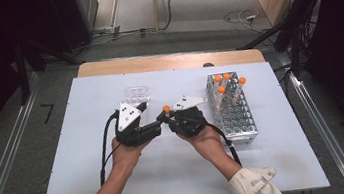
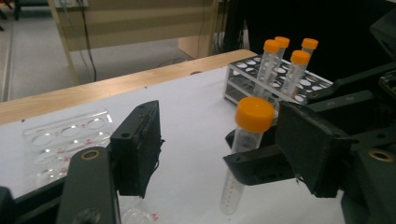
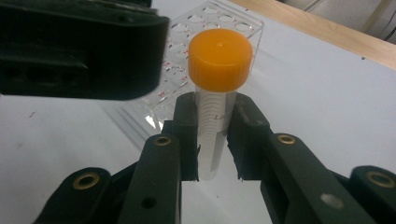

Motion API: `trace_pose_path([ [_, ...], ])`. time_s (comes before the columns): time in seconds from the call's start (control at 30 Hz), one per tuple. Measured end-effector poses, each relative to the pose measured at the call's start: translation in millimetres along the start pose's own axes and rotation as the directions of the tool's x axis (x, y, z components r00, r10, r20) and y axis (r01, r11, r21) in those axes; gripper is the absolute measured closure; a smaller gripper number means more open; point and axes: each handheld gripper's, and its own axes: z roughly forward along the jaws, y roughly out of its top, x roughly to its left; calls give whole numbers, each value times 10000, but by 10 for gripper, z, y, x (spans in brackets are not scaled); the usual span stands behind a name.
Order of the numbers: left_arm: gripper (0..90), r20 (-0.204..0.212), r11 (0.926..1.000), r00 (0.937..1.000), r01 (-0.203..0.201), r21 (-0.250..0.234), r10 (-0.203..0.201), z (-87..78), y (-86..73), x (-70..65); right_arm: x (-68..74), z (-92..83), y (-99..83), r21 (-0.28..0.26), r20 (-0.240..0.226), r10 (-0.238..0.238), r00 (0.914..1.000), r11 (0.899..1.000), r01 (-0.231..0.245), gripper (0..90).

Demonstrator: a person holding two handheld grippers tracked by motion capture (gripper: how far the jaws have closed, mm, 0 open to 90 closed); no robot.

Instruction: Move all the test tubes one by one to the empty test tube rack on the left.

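Observation:
A clear tube (image 3: 212, 135) with an orange cap (image 3: 219, 58) stands upright in my right gripper (image 3: 215, 112), whose pads are shut on it just below the cap. In the high view both grippers meet over the middle of the white mat, the capped tube (image 1: 166, 109) between them. My left gripper (image 2: 217, 135) is open. The tube (image 2: 243, 149) stands between its jaws, close to the right-hand pad (image 2: 313, 149) and well clear of the left-hand pad (image 2: 137, 149). I see no contact with either pad.
A metal tube rack (image 1: 235, 114) stands to the right, with several orange-capped tubes (image 1: 223, 82) at its far end. A clear plastic rack (image 1: 137, 94) lies behind the left gripper. The white mat (image 1: 93, 163) covers a wooden table (image 1: 105, 68).

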Motion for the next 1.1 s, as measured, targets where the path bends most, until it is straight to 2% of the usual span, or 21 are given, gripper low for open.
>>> trace_pose_path([
  [0.17, 391, 326, 9999, 9994, -122, -3, 122, 47, 13, -39, 33, 7, 4, -15, -109, -47, 9999, 10000, 47, 718],
  [0.63, 605, 577, 9997, 9981, -227, 20, 225, 60, 7, -41, 86, 19, 20, -135, -284, -155, 9995, 9998, 151, 718],
  [0.93, 648, 705, 9993, 9970, -336, 167, 323, 83, -8, -57, 93, 4, 33, -192, -344, -198, 9992, 9996, 191, 718],
  [1.1, 681, 796, 9995, 9965, -263, 151, 250, 90, -8, -58, 93, -1, 35, -206, -372, -194, 9991, 9996, 186, 718],
])
